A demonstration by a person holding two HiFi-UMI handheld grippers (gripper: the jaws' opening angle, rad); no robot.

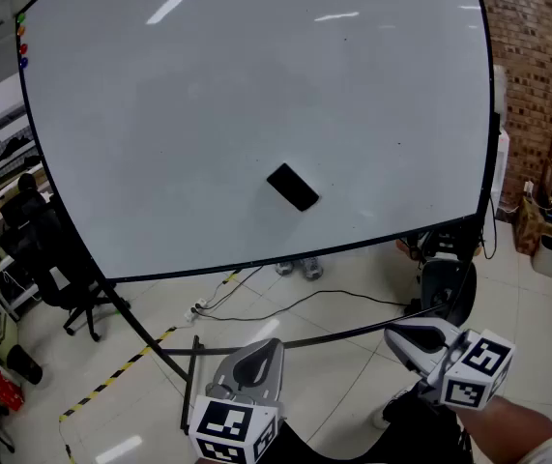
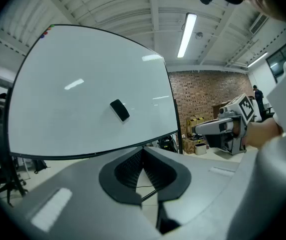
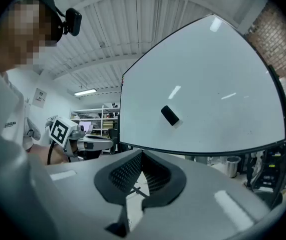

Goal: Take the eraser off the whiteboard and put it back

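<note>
The eraser [image 1: 293, 187], slanting down-right on the whiteboard [image 1: 159, 104], lies far ahead, seemingly nearer the left gripper [image 1: 259, 354]. Its jaws and those of the right gripper [image 1: 413, 337] are pressed together, empty.

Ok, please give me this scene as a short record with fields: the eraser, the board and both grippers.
eraser: black, tilted, stuck on the board, lower middle
board: white, no writing seen; coloured magnets at its top left corner
left gripper: shut, empty, apart from the board
right gripper: shut, empty, apart from the board
task stage: eraser not yet taken off
</note>
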